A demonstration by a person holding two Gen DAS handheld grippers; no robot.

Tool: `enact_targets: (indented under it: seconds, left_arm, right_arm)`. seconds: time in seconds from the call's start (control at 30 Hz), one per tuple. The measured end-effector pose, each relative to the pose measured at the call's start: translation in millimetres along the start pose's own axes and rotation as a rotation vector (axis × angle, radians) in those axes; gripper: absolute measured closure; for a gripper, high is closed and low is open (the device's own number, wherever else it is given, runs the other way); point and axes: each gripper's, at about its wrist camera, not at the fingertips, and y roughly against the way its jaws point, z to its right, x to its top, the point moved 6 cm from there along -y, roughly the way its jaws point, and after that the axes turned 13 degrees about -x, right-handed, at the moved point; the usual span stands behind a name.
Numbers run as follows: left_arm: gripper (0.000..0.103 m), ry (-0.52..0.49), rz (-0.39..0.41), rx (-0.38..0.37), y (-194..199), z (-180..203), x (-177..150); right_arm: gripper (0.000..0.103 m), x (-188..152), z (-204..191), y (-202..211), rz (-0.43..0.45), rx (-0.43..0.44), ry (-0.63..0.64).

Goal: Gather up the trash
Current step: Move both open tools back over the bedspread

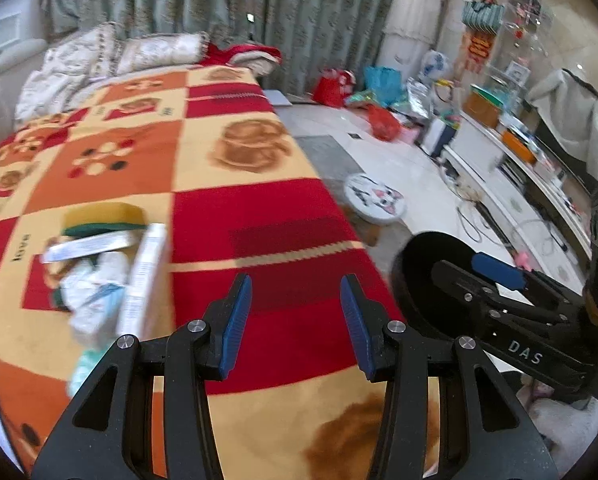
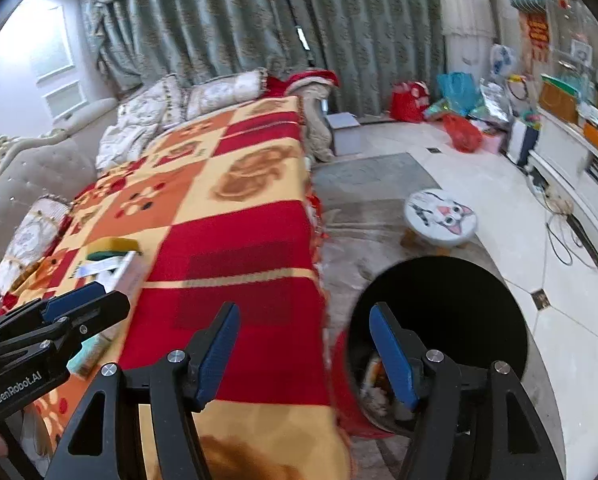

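Both claws hang with nothing between their blue pads: the left claw (image 1: pixel 296 322) is parted over the red, orange and cream checkered blanket (image 1: pixel 227 168), the right claw (image 2: pixel 303 356) gapes wider at the blanket's edge, above the round black trash bin (image 2: pixel 459 300) on the floor. A blurred heap of white paper trash (image 1: pixel 99 280) lies on the blanket beside a yellow-and-green sponge (image 1: pixel 105 218).

left gripper (image 1: pixel 296 316) jaws apart, empty | trash pile (image 1: pixel 107 276) on blanket (image 1: pixel 259 216)

Left gripper (image 1: pixel 296 322) open, empty; right gripper (image 2: pixel 303 350) open, empty.
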Motion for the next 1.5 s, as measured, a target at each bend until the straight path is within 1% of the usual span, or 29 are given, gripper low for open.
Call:
enact_targets:
  seconds: [0.33,0.6,0.63,0.73,0.8,1.0,1.1,1.2,1.4,1.5]
  left_arm:
    - [0.059,0.023,0.101,0.111,53,-46,5]
    - [0.059,0.039,0.142,0.160,83,-70,0]
    - [0.059,0.041,0.146,0.165,86,-72,0]
    - [0.059,0.052,0.156,0.179,94,-80,-3]
    - [0.059,0.062,0.162,0.187,99,-86,-5]
    - [0.059,0.093,0.172,0.216,111,-105,-9]
    - [0.059,0.115,0.171,0.228,115,-115,-12]
    - [0.059,0.130,0.167,0.234,116,-123,-16]
    - [0.059,0.157,0.133,0.243,118,-145,-33]
    - [0.059,0.165,0.102,0.252,115,-159,-44]
  right_arm:
    - [0.038,6,-71,22,0.079,0.048,0.102]
    - [0.038,8,-110,35,0.111,0.093,0.149]
    - [0.037,9,-115,37,0.114,0.098,0.155]
    - [0.029,10,-126,38,0.117,0.110,0.165]
    - [0.028,10,-131,39,0.121,0.112,0.174]
    - [0.028,10,-153,42,0.126,0.135,0.196]
    - [0.028,7,-164,40,0.125,0.133,0.226]
    - [0.028,1,-176,39,0.119,0.166,0.248]
    - [0.028,-9,-194,28,0.083,0.186,0.302]
    - [0.028,-17,-201,17,0.045,0.202,0.318]
